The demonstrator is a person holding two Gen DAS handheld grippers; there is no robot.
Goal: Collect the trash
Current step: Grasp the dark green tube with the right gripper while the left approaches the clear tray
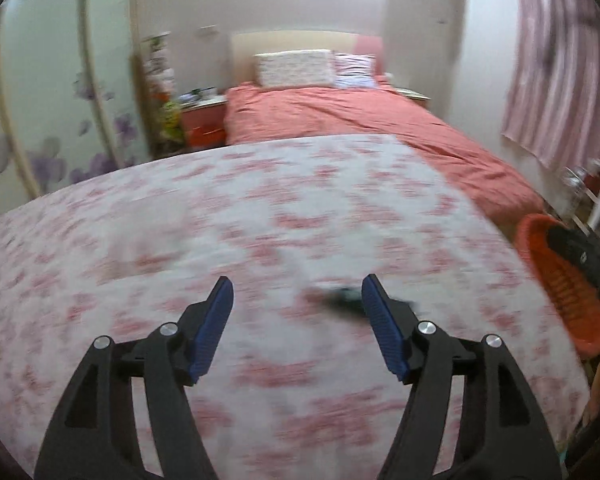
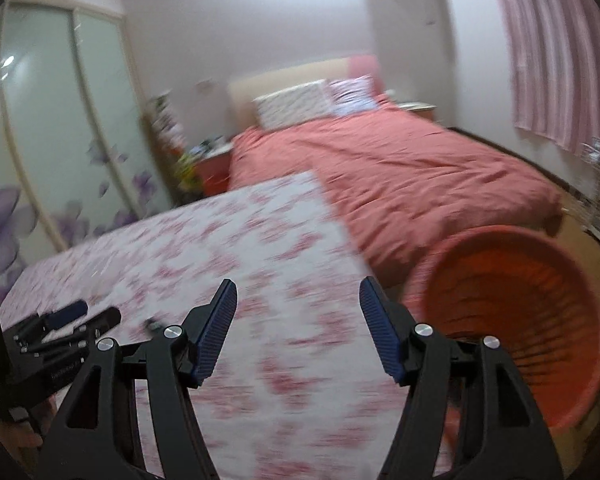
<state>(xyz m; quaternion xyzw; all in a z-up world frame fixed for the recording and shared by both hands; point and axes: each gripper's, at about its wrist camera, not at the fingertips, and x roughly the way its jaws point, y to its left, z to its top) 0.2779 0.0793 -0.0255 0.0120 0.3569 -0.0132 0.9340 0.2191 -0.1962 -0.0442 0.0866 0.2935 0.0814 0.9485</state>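
Observation:
A small dark piece of trash [image 1: 342,298] lies blurred on the pink-and-white floral cloth [image 1: 220,220], just ahead of my left gripper [image 1: 298,294] and close to its right finger. That gripper is open and empty. The same scrap shows small in the right wrist view [image 2: 153,325]. My right gripper [image 2: 298,294] is open and empty above the cloth [image 2: 260,240]. An orange ribbed waste basket [image 2: 512,312] stands right of it, below the cloth's edge; it also shows in the left wrist view [image 1: 556,280]. My left gripper [image 2: 84,318] appears at left.
A bed with a coral cover [image 1: 340,112] lies beyond the cloth, with pillows [image 1: 296,66] at its head. A red nightstand [image 1: 202,120] and a sliding wardrobe [image 1: 52,92] stand at the left. A striped pink curtain [image 1: 560,60] and a rack [image 1: 596,196] are at the right.

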